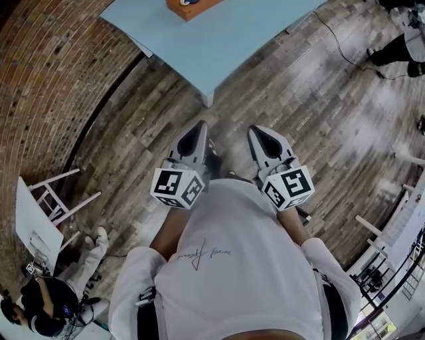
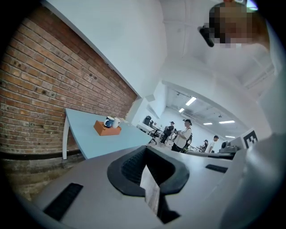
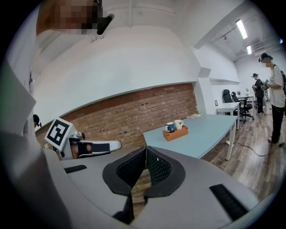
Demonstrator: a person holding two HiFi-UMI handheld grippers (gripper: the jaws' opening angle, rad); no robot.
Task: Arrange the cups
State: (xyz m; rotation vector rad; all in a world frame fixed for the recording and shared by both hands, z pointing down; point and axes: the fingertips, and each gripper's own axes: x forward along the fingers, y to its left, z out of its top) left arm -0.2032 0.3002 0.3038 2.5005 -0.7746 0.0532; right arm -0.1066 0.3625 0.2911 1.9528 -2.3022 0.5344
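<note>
A wood-plank floor (image 1: pixel 319 113) ran beside a red brick wall (image 1: pixel 46 80) where I stood. Ahead, a dark blue mug (image 3: pixel 170 127) and a white mug (image 3: pixel 178 124) sat side by side in a small orange tray (image 3: pixel 175 133) on the pale blue table (image 1: pixel 226 46). My left gripper (image 1: pixel 197 133) and right gripper (image 1: pixel 260 136) hung well short of the table, each with its jaws pressed together on nothing.

Orange tray (image 1: pixel 199 10): cut off by the head view's top edge. Tabletop (image 1: pixel 219 46): far part likewise. Blue cup (image 2: pixel 109 121), white cup (image 2: pixel 116 122): too small in the left gripper view to tell contact.
</note>
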